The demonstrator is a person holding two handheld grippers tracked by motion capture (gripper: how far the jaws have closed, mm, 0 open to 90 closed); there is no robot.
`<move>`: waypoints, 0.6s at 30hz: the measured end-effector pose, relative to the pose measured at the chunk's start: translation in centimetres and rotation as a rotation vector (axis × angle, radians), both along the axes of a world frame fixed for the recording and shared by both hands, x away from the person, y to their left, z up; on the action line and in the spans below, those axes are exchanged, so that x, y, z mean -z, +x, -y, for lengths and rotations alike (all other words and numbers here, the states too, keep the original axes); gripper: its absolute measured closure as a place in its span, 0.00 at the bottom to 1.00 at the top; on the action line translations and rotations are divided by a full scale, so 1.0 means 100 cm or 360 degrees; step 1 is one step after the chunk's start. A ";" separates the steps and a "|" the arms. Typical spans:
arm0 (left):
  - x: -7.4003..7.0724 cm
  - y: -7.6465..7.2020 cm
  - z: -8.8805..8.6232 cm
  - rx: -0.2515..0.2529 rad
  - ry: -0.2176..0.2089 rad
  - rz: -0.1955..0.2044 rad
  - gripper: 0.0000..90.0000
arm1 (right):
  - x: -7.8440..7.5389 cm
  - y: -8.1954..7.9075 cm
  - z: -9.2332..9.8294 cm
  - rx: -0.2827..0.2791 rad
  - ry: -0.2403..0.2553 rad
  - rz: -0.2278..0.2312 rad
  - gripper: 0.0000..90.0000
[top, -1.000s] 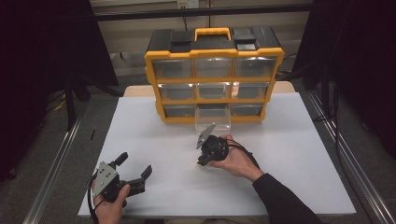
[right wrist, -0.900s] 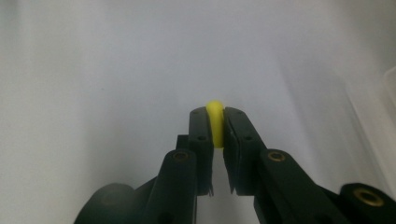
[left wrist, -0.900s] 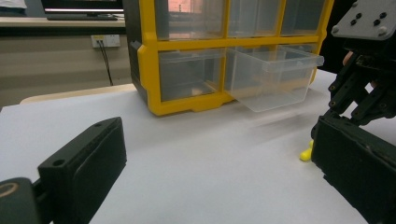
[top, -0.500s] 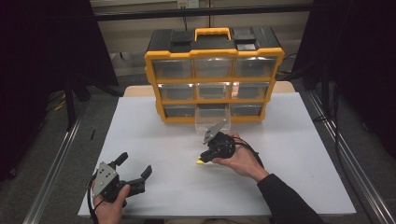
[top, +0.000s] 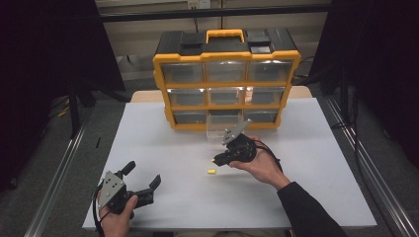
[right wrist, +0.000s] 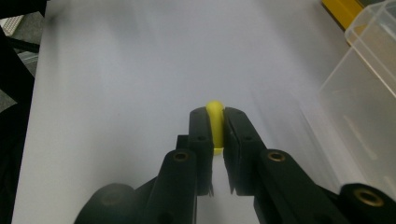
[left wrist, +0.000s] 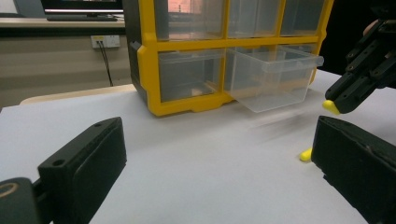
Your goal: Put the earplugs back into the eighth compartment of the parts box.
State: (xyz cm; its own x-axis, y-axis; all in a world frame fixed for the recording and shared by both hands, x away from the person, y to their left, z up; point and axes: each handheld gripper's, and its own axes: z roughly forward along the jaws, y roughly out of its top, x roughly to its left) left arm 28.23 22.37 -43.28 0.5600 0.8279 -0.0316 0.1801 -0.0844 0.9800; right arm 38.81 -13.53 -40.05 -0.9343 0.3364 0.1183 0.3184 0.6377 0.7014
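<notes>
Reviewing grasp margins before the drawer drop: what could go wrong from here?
1. The right gripper pinches the yellow piece only at its jaw tips; it may slip out in transit.
2. The open clear drawer juts out, so the gripper could clip its rim.
3. A second yellow piece lies loose on the table and could get knocked.

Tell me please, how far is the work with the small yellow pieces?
Done: the clear drawer is already pulled out of the organizer. In hand: the right gripper pinches one yellow piece. Left: a second yellow piece lies on the table; the left gripper is open.
</notes>
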 end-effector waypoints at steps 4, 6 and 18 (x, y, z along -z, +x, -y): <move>0.000 0.000 0.000 0.0002 -0.0011 -0.0005 0.04 | -0.004 0.001 0.005 0.0021 0.0028 0.0010 0.91; 0.000 0.000 0.000 0.0001 -0.0003 -0.0002 0.04 | -0.006 0.001 0.009 0.0037 0.0038 0.0013 0.91; 0.000 0.000 0.000 -0.0004 -0.0005 -0.0002 0.04 | -0.028 0.004 0.020 0.0071 0.0114 0.0065 0.91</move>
State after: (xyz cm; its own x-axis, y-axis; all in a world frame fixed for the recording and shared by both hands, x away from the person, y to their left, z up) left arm 28.24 22.35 -43.29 0.5581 0.8291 -0.0348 0.1815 -0.0810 0.9800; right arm 39.24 -15.51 -37.24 -0.9232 0.3697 0.1054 0.3153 0.5714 0.7576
